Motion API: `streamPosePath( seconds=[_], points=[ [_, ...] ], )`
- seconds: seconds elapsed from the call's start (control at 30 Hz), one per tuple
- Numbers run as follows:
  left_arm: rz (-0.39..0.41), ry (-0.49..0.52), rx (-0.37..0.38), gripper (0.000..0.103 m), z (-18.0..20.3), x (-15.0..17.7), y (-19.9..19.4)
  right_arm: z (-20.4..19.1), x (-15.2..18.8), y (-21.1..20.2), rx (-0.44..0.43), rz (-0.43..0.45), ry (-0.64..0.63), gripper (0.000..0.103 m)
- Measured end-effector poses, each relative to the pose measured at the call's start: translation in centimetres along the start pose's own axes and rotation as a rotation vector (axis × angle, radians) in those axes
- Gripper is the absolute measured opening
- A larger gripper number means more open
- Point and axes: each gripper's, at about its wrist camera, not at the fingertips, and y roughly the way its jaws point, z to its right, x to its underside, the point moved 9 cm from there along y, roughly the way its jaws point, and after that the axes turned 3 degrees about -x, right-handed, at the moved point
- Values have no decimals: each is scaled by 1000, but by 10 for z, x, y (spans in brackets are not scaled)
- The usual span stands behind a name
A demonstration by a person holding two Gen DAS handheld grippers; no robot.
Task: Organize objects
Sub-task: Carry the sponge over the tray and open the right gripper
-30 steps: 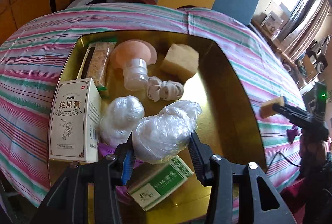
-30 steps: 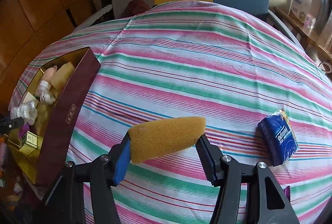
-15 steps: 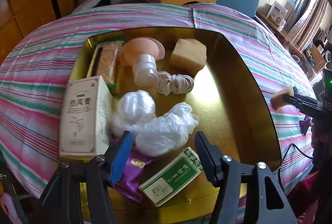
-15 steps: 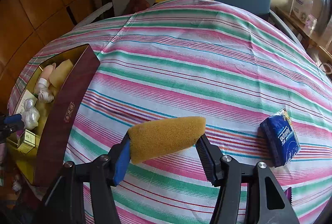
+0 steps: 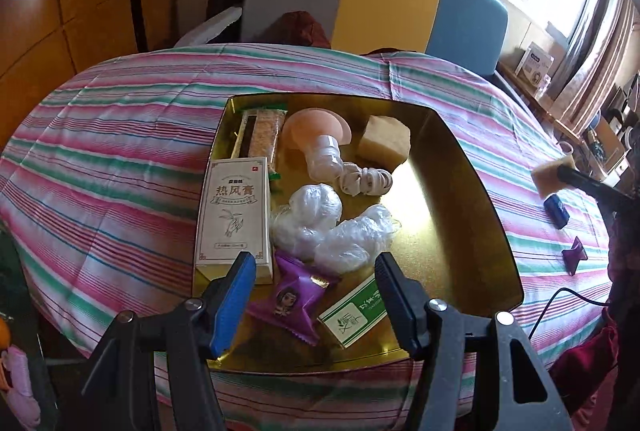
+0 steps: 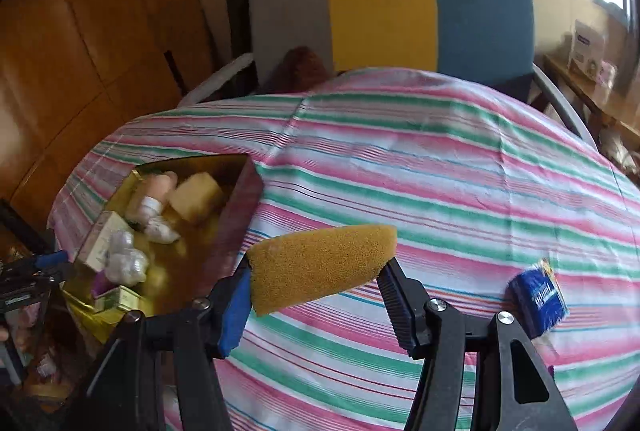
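While the left gripper [image 5: 314, 297] gapes empty, the right gripper [image 6: 316, 281] pinches one sponge [image 6: 320, 265] (jaws clamped).

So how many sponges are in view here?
2. One sponge lies at the far right of the gold box, beside the pink bottle. The other sponge is clamped in the right gripper above the striped cloth. Others may be hidden.

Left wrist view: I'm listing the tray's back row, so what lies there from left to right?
Snack bar packet → pink silicone cup with clear bottle → pale sponge block, all at the far end of the gold tray.
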Motion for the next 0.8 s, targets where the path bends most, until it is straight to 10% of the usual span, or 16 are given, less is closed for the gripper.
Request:
streamPosePath(
  seconds=[0.3, 0.5, 0.8],
  points=[
    [27, -45, 52, 63, -15, 10, -14, -155, -6, 67, -121, -167, -323, 61],
    [22, -97, 69, 63, -35, 19, -14, -170, 16, 135, -63, -347, -370, 61],
    [30, -117, 70, 63, -43, 22, -15, -188, 16, 159, -76, -362, -331, 70]
  ],
)
